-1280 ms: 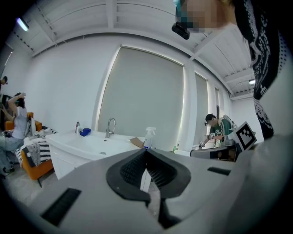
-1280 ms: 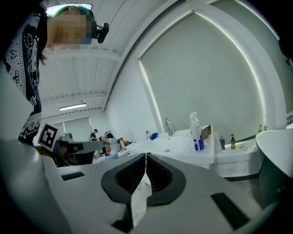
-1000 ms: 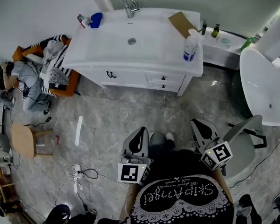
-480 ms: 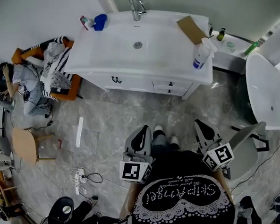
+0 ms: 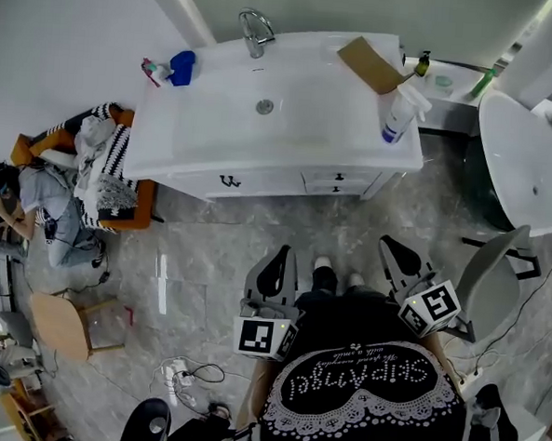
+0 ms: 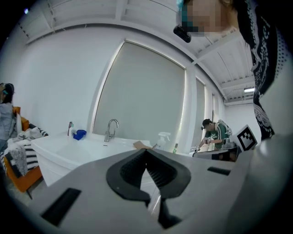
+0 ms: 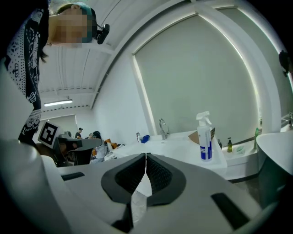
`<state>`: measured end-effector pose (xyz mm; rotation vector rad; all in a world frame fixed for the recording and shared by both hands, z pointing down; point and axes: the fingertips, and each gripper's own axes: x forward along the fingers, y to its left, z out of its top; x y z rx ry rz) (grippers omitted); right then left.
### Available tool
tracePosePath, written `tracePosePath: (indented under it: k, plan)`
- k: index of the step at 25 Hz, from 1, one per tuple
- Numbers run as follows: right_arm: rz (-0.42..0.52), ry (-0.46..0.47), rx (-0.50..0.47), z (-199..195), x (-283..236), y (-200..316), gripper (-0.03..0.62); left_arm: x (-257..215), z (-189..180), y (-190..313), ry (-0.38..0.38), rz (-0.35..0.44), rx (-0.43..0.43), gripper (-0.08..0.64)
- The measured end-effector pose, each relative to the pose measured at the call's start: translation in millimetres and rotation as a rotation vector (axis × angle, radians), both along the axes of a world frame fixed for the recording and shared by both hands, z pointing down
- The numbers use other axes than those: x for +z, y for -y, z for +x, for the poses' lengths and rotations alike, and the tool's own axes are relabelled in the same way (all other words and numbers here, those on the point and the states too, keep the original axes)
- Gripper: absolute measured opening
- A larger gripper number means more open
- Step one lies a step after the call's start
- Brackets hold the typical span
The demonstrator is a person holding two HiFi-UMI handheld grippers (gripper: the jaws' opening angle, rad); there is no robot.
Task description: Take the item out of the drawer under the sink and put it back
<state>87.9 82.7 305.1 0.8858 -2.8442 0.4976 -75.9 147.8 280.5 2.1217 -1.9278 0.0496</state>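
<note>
A white sink vanity stands against the far wall. Its two small drawers sit under the right part of the top and both are closed, so whatever is inside is hidden. My left gripper is held over the floor well short of the vanity, shut and empty; its pads meet at the tip. My right gripper is beside it, also shut with nothing held, and its pads touch. The right gripper view shows the sink top ahead.
A spray bottle, a cardboard piece, a faucet and a blue item sit on the vanity top. Laundry is piled at the left, a white tub and a chair stand at the right. Cables lie on the floor.
The vanity has come nearer and lower in the head view as I walk toward it. Both grippers travel forward with me, staying shut.
</note>
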Motion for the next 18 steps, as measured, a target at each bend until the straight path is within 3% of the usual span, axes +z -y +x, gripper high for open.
tracePosePath:
  k: [10,18]
  plan:
    - [-0.024,-0.023,0.014,-20.9,12.3,-3.6,0.018,14.4,-24.4,-1.3,-0.021,-0.035,-0.012,0.003]
    - [-0.029,-0.031,0.006,-17.4,15.2,7.8,0.018,16.9,-20.8,10.6,-0.029,-0.041,-0.029,0.003]
